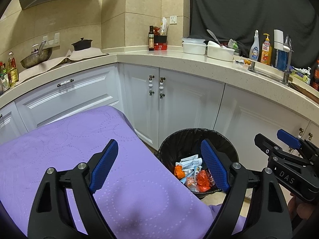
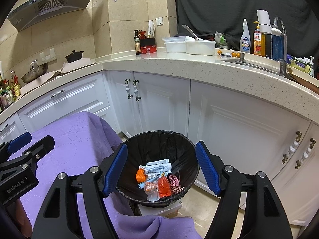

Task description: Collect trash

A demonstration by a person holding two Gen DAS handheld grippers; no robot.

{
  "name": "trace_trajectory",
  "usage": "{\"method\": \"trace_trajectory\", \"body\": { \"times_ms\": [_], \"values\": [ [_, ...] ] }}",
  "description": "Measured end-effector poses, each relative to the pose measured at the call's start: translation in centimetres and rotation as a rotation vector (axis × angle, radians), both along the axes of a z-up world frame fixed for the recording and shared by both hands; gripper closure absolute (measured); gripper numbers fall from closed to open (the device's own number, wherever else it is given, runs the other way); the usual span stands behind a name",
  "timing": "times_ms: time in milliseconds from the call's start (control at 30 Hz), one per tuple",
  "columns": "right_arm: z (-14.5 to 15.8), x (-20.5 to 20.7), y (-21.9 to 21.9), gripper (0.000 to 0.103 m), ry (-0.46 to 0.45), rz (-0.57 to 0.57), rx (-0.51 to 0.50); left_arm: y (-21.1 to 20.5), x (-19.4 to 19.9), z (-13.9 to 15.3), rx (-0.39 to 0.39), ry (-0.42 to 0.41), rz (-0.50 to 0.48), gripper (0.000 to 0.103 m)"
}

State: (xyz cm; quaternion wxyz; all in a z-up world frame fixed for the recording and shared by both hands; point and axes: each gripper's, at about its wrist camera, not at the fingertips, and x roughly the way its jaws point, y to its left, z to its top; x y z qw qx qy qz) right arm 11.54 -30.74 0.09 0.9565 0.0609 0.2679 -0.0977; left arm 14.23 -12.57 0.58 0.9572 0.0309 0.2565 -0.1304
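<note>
Above, right claw point(image 2: 161, 169) gaping over bin point(image 2: 179, 139), left claw point(image 1: 159, 165) gaping beside

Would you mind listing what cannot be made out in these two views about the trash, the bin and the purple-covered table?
- Left wrist view: the trash bin's right inner side is hidden behind the left hand-held gripper's blue pad.
- Both views: the purple cloth is cut off by the lower edge, so any remaining trash there is unseen.
- Right wrist view: the print on the wrappers is too small to read.
- The bin's base is hidden by cloth and rim.
</note>
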Motion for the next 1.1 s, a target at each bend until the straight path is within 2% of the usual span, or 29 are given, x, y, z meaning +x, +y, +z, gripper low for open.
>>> {"method": "trace_trajectory", "body": {
  "times_ms": [367,700,1100],
  "values": [
    [0.00,0.02,0.01,0.034,0.001,0.000,0.000,0.08,0.04,-0.02,0.000,0.001,-0.001,0.020],
    [-0.03,0.02,0.05,0.030,-0.001,-0.002,-0.002,0.63,0.28,-0.38,-0.003,-0.008,0.014,0.011],
    [-0.09,0.04,0.06,0.029,0.000,-0.003,-0.001,0.58,0.29,-0.50,-0.003,-0.009,0.017,0.009]
  ]
}}
